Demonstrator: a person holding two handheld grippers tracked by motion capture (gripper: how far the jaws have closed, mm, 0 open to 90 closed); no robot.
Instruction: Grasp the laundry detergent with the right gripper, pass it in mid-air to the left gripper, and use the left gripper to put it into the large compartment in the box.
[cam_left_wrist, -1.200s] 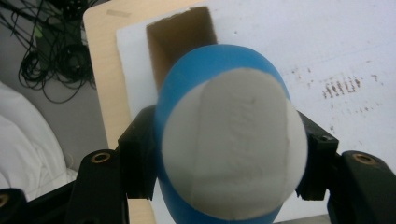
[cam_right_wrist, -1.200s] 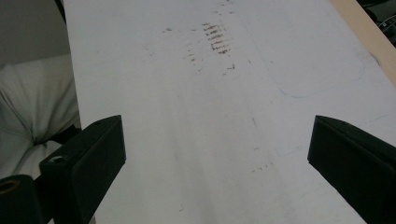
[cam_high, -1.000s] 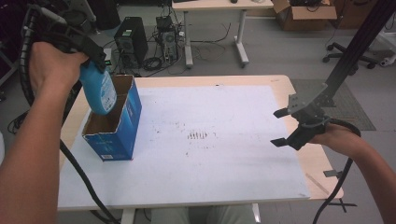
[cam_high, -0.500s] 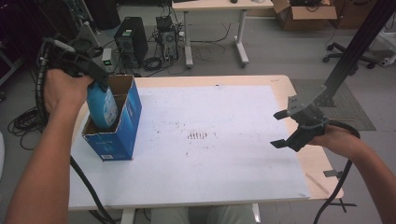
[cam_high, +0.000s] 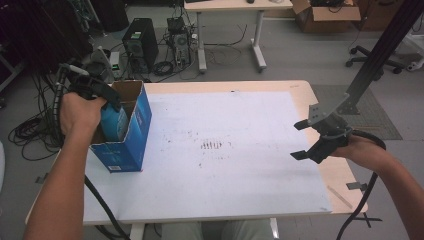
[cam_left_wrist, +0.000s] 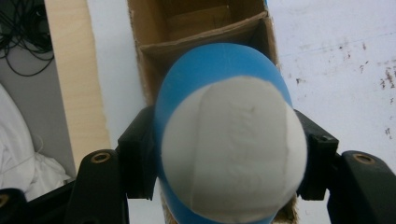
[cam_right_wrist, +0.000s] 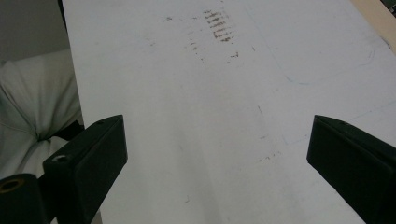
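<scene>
A blue bottle with a white base (cam_left_wrist: 229, 140) is clamped between the jaws of my left gripper (cam_high: 107, 107), base toward the camera. In the high view the bottle (cam_high: 115, 125) has sunk partly into the open top of a blue cardboard box (cam_high: 131, 135) at the table's left side. The left gripper view looks down into the box's brown inside (cam_left_wrist: 196, 28) beyond the bottle. My right gripper (cam_high: 305, 140) hovers over the table's right edge, jaws wide apart and empty; its own view (cam_right_wrist: 217, 154) shows bare white board between them.
A white board (cam_high: 225, 165) with dark smudges (cam_high: 212, 145) covers the wooden table (cam_high: 305, 90). Beyond the table stand a computer tower (cam_high: 137, 42), cables, another desk and a cardboard carton (cam_high: 327, 12). A black frame post (cam_high: 385, 45) rises at the right.
My left hand has moved down with the bottle, from above the box into its open top. The right gripper has stayed where it was.
</scene>
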